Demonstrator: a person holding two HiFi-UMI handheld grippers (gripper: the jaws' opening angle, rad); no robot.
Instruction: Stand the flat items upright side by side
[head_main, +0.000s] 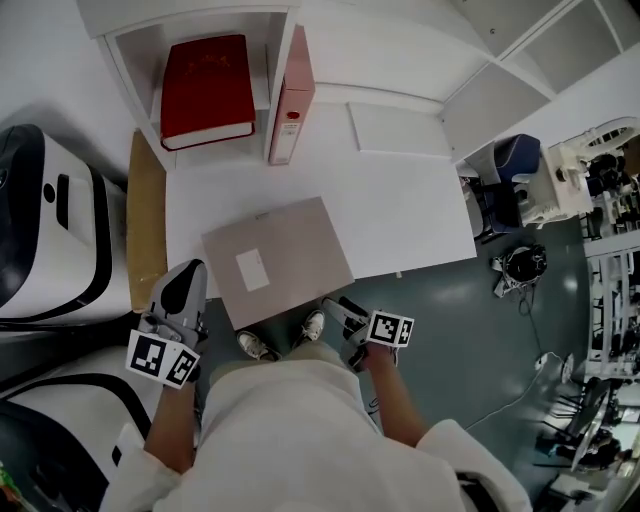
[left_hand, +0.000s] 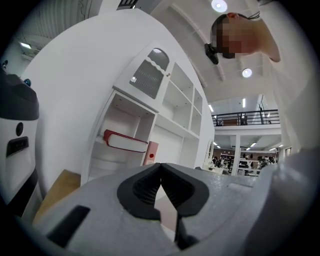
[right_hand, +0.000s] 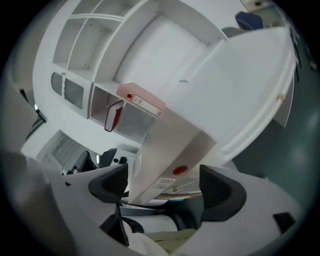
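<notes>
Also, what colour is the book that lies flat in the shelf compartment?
The book is red; the head view shows it best.

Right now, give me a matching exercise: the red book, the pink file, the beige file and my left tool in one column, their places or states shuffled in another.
1. red book
2. pink file
3. beige file
4. left tool

A. lying flat at the table's near edge
B. jaws together
C. lying flat inside the shelf compartment
D. standing upright just outside that compartment

Pairs: 1-C, 2-D, 3-A, 4-B
</notes>
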